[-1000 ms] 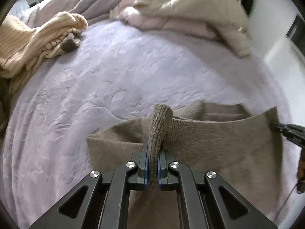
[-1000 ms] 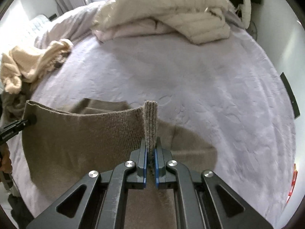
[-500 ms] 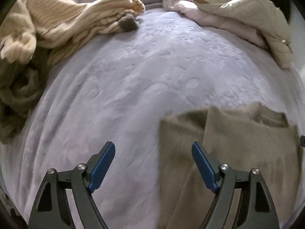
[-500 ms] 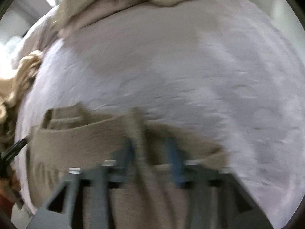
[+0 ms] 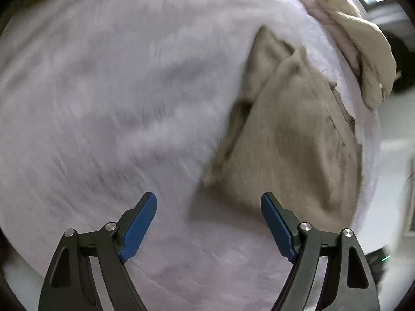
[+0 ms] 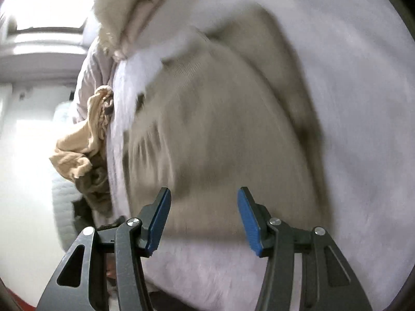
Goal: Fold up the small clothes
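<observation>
Taupe knit garment (image 5: 293,134) flat on the lilac bedspread (image 5: 109,98). Left gripper (image 5: 208,224) and right gripper (image 6: 204,216) both spread wide, empty, above the garment's near edge. Only in right view: yellow sweater pile (image 6: 83,140) off the bedspread's left side.

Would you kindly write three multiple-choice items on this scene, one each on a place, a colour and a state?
1. Where does the brown sweater lie?
A. on the lilac bedspread
B. on a chair
C. in a basket

2. What colour are the gripper's pads?
A. red
B. blue
C. green

3. How is the left gripper?
A. shut on cloth
B. shut on nothing
C. open

Answers: 1 A, bedspread shows around the sweater; 2 B, blue faces line both fingers; 3 C, its fingers stand wide apart, nothing between them. The right gripper is open too.
</observation>
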A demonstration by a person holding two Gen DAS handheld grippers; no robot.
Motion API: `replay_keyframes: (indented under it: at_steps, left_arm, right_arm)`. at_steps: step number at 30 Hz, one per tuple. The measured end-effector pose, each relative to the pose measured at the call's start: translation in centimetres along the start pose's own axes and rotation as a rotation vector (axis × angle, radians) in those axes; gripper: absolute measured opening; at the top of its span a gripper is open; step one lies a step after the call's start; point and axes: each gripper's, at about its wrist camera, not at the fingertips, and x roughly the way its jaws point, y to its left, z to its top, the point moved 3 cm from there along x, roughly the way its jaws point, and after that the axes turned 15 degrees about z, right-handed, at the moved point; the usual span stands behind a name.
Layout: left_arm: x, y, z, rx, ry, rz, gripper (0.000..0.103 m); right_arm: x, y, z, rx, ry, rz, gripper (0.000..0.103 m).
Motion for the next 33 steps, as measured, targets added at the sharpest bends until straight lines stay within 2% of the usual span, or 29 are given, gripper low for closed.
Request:
replay_keyframes:
  at_steps: [2, 5, 6, 7, 8, 9, 10, 11, 12, 14, 17, 22, 24, 29, 31, 32, 33]
  left_arm:
    - [0.6, -0.8, -0.3, -0.011, -0.011, -0.005, 0.083]
    - [0.8, -2.6, 0.5, -0.019, -0.075, 0.004, 0.083]
    - [0.9, -3.1, 0.9, -0.029, -0.086, 0.007, 0.078]
    - [1.0, -3.3, 1.3, -0.036, -0.093, 0.005, 0.069]
    - [1.1, -3.6, 1.5, -0.036, -0.098, 0.007, 0.04]
    - [1.0, -3.4, 1.9, -0.024, -0.095, 0.014, 0.025]
    - [0.9, -3.5, 2.0, -0.019, -0.097, 0.003, 0.023]
    - [0.4, -3.3, 2.0, -0.016, -0.109, -0.01, 0.023]
    - [-0.2, -3.2, 1.8, -0.002, -0.134, -0.005, 0.023]
    - [-0.8, -2.8, 1.4, 0.048, -0.171, 0.016, 0.023]
    - [-0.1, -1.3, 0.9, 0.065, -0.164, 0.051, 0.023]
    - [0.3, 0.2, 0.8, 0.042, -0.164, 0.05, 0.023]
    - [-0.2, 0.4, 0.4, 0.073, -0.182, 0.086, 0.024]
    - [-0.7, 0.0, -0.3, 0.133, -0.172, 0.155, 0.024]
    - [-1.1, -0.1, -0.8, 0.15, -0.176, 0.189, 0.055]
    - [-1.4, 0.0, -1.0, 0.149, -0.191, 0.209, 0.08]
    - [-2.1, 0.2, -1.3, 0.145, -0.228, 0.227, 0.081]
  right_arm:
    - [-0.4, -2.0, -2.7, 0.082, -0.026, 0.002, 0.057]
    - [-1.0, -4.5, -3.8, 0.171, -0.1, -0.022, 0.057]
    - [-1.4, -5.1, -3.8, 0.188, -0.137, -0.043, 0.057]
    - [-1.7, -5.6, -3.5, 0.209, -0.181, -0.042, 0.057]
    - [-1.9, -6.0, -3.1, 0.237, -0.227, -0.023, 0.057]
    - [-2.1, -6.2, -2.4, 0.257, -0.252, -0.009, 0.057]
    - [-2.0, -6.3, -1.9, 0.28, -0.271, 0.0, 0.046]
    - [-2.0, -6.4, -1.4, 0.292, -0.273, -0.004, 0.03]
    - [-1.8, -6.2, -1.0, 0.287, -0.254, -0.017, 0.008]
    - [-1.8, -4.9, -0.5, 0.223, -0.227, -0.039, 0.008]
    - [-2.4, -3.0, -0.3, 0.096, -0.176, -0.096, 0.008]
    - [-0.7, -5.5, 0.0, 0.07, -0.102, -0.196, 0.008]
    - [-0.9, -6.2, -0.3, 0.078, -0.099, -0.194, 0.009]
    - [-2.0, -5.2, -1.0, 0.072, -0.077, -0.206, 0.013]
    - [-1.7, -4.1, -1.2, 0.062, -0.07, -0.236, 0.013]
    - [-1.8, -3.6, -1.6, 0.052, -0.063, -0.253, 0.014]
    - [-1.9, -3.3, -1.9, 0.045, -0.056, -0.264, 0.014]
